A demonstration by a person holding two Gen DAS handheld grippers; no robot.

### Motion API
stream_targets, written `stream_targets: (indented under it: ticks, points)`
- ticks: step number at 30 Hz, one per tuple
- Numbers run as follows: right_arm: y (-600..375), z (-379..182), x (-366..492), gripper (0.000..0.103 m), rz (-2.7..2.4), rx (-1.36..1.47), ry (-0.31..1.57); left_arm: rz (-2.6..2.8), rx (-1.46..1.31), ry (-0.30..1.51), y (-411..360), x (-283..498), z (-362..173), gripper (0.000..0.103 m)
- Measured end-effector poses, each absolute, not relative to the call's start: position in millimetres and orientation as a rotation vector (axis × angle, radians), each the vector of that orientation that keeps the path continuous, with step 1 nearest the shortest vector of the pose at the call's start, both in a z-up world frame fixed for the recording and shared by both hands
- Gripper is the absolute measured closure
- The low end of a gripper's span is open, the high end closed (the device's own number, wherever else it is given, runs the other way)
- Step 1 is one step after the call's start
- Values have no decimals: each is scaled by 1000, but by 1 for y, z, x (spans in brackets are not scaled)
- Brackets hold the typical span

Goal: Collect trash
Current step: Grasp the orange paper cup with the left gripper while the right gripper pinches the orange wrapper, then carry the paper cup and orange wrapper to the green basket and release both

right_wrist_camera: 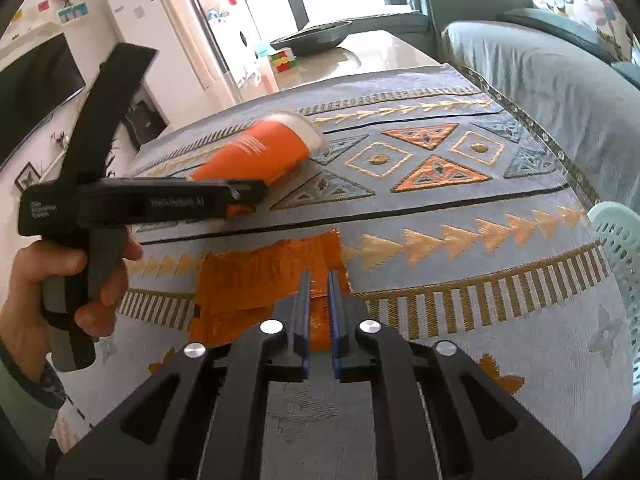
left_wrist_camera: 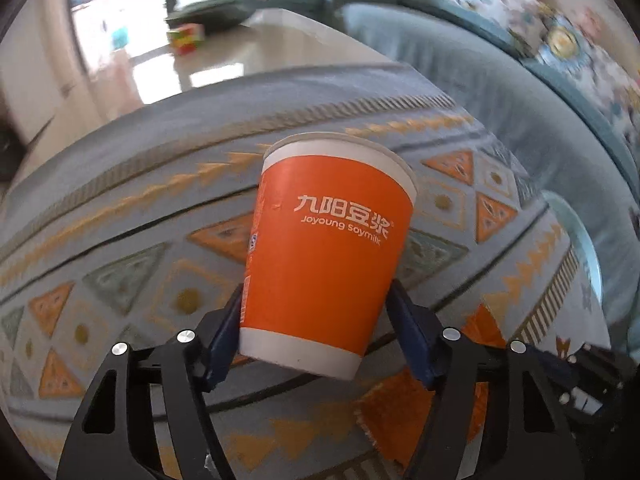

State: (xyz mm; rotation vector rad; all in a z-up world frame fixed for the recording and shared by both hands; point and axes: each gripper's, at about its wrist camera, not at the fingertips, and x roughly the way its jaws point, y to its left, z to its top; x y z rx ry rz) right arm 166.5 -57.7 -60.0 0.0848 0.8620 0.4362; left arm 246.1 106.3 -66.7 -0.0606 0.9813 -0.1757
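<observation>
An orange paper cup (left_wrist_camera: 324, 248) with white lettering leans between the fingers of my left gripper (left_wrist_camera: 316, 288), whose blue pads press on both sides of its lower part. In the right wrist view the same cup (right_wrist_camera: 260, 152) lies tilted over the patterned tablecloth (right_wrist_camera: 440, 208), with a hand (right_wrist_camera: 60, 280) holding the left gripper (right_wrist_camera: 240, 194) around it. A flat, torn orange wrapper (right_wrist_camera: 256, 280) lies on the cloth near the front edge. My right gripper (right_wrist_camera: 319, 276) hovers over the wrapper, its jaws a narrow gap apart, with orange showing in the gap. The wrapper (left_wrist_camera: 420, 412) also shows in the left wrist view.
A pale green slotted basket (right_wrist_camera: 616, 248) stands off the table's right edge. A grey-covered sofa (right_wrist_camera: 540, 80) runs behind it. At the far end of the table sit a colourful cube (right_wrist_camera: 284, 60) and a dark shallow dish (right_wrist_camera: 312, 38).
</observation>
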Motion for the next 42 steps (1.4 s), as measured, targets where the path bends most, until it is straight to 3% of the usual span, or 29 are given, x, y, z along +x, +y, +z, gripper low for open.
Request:
stream_targets:
  ticks: [1, 3, 6, 12, 20, 22, 23, 30, 42]
  points:
    - [-55, -61, 166, 80, 452, 78, 872, -165, -92, 965, 114, 240, -61, 37]
    - [-51, -61, 166, 52, 470, 54, 882, -138, -151, 942, 132, 221, -48, 37]
    - [-48, -55, 159, 42, 468, 38, 865, -124, -202, 895, 153, 177, -23, 37]
    - [-9, -47, 133, 37, 502, -43, 896, -16, -293, 836, 173, 99, -9, 37]
    - [27, -71, 139, 37, 361, -218, 958, 21, -326, 797, 183, 87, -26, 37]
    - [27, -71, 137, 38, 361, -214, 957, 5, -335, 795, 182, 87, -28, 36]
    - [27, -70, 137, 45, 358, -214, 958, 2, -332, 796, 182, 87, -28, 36]
    - [22, -65, 148, 101, 419, -164, 996, -6, -306, 768, 175, 83, -25, 36]
    - [-61, 9, 130, 103, 382, 21, 829, -69, -275, 699, 154, 79, -7, 36]
